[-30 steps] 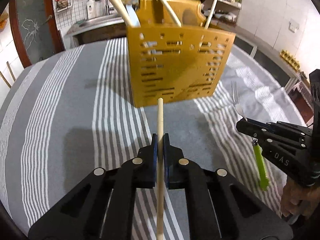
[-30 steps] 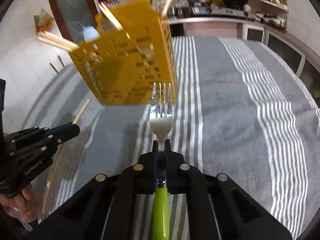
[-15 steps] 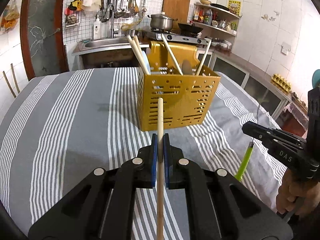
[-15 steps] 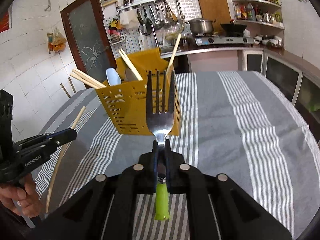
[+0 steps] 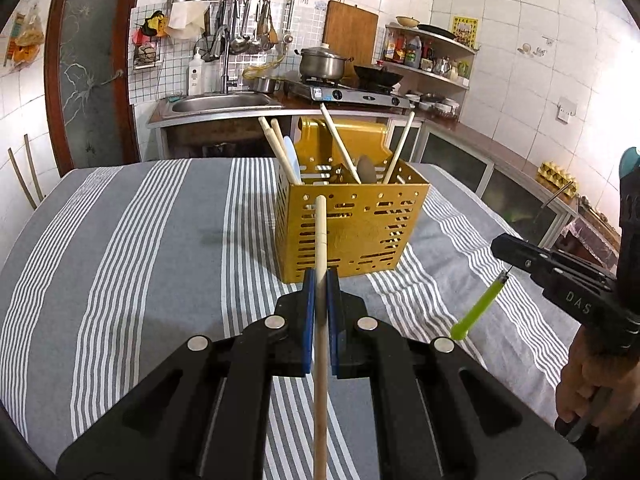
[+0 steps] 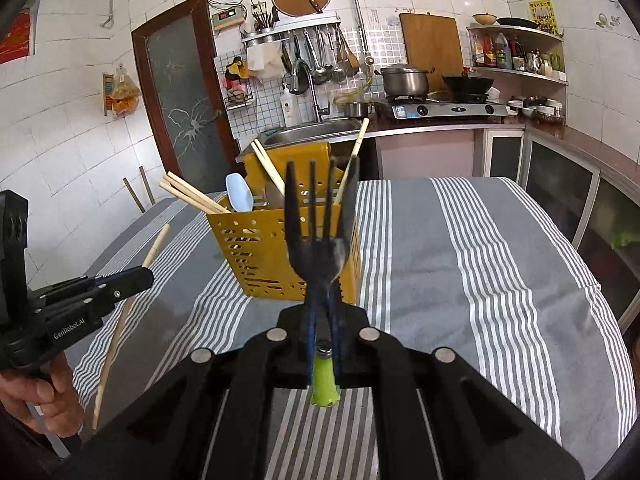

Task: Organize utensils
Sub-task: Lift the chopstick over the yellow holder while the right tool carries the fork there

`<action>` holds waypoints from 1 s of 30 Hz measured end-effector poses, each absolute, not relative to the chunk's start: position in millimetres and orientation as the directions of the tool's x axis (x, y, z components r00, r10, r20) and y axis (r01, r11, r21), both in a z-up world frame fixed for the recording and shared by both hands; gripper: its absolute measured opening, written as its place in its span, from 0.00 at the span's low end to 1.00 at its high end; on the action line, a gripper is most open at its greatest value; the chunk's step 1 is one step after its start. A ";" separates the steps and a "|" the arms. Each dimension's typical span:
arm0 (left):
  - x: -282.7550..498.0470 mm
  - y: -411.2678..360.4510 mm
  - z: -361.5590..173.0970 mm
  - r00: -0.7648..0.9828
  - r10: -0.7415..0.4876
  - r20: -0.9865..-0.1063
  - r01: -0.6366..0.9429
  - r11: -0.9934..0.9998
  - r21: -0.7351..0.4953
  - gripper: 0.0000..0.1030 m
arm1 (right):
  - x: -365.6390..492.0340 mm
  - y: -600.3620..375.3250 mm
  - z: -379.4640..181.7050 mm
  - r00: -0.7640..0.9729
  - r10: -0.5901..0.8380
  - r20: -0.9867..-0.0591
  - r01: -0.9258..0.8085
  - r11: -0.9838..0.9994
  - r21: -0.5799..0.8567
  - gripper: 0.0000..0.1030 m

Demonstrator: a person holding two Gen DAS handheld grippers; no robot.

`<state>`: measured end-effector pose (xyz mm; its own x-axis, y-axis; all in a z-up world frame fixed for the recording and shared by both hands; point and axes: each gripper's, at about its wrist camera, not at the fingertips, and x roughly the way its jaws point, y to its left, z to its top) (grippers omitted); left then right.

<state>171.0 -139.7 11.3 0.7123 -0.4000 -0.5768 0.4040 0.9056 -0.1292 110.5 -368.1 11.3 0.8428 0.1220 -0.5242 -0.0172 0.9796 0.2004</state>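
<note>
Left hand-held gripper [image 5: 320, 280]: clamped on a wooden chopstick [image 5: 321, 240], above the striped table [image 5: 160, 240].
Right hand-held gripper [image 6: 322, 300]: clamped on a green-handled fork [image 6: 318, 240].
Yellow utensil basket [image 5: 352, 232]: on the table, ahead of both, holding chopsticks and spoons.

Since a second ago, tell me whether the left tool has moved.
Yes. The left tool has risen and pitched up: the yellow utensil caddy dropped lower in its view, and the sink came into sight.

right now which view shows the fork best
The right wrist view: the fork fills the centre, tines up and dark against the yellow caddy, gripped by the right gripper. The left wrist view shows only its green handle hanging below that gripper; the tines are hidden.
</note>
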 end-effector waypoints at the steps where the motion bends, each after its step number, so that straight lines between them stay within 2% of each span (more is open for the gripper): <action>1: 170.0 -139.7 12.3 0.714 -0.401 -0.574 0.403 0.906 -0.130 0.04 | 109.5 -367.8 12.1 0.844 0.121 -0.523 -0.017 0.980 0.199 0.06; 13: 163.8 -135.7 26.2 0.731 -0.402 -0.551 0.402 0.907 -0.127 0.04 | 105.1 -362.4 22.4 0.852 0.121 -0.509 -0.028 0.982 0.187 0.06; 30: 173.5 -139.9 111.9 0.799 -0.443 -0.407 0.434 0.893 -0.121 0.04 | 119.9 -356.9 79.6 0.890 0.094 -0.445 -0.042 0.991 0.127 0.06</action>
<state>173.5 -139.9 111.9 0.7988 -0.4432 -0.4068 0.4336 0.8929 -0.1215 119.9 -356.9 79.6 0.8905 0.0944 -0.4451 -0.0418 0.9911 0.1267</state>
